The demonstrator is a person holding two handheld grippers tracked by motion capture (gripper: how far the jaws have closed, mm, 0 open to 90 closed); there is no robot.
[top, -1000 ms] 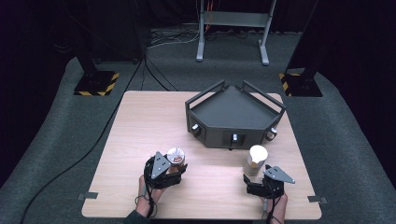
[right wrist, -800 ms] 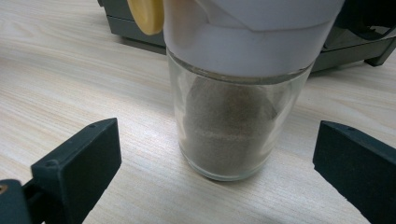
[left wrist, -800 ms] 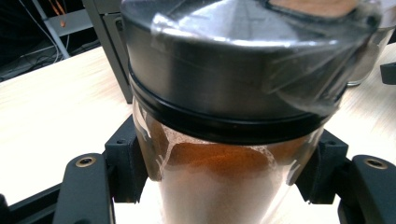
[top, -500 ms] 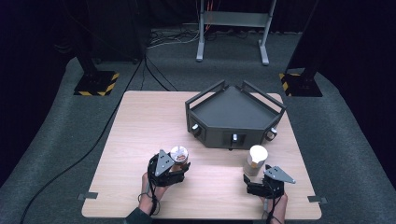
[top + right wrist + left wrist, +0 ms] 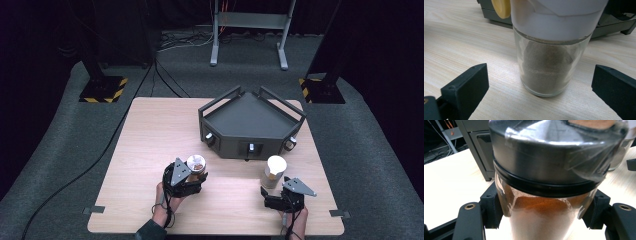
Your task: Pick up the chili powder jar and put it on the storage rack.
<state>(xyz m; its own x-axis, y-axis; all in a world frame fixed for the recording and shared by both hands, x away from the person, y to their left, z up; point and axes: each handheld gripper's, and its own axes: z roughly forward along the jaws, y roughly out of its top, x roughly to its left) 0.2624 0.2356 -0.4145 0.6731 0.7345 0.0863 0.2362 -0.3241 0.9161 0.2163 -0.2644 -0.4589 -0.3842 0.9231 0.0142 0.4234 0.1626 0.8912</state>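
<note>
A glass jar with a dark metal lid (image 5: 544, 165) and reddish-brown powder inside sits between the jaws of my left gripper (image 5: 192, 176), which is shut on it; the same dark-lidded jar (image 5: 196, 165) is at the table's front left. A second glass jar with a white cap (image 5: 554, 50) and grey-brown powder stands upright on the table. My right gripper (image 5: 274, 196) is open just in front of this white-capped jar (image 5: 274, 170), jaws wide on either side and apart from the glass.
A dark angular tray (image 5: 250, 117) with raised rails and knobs on its front stands at the table's back right. The light wooden table (image 5: 150, 135) has bare room at left and centre. Stands and cables are on the floor beyond.
The left gripper with its jar has shifted slightly forward and right. The right gripper has barely moved.
</note>
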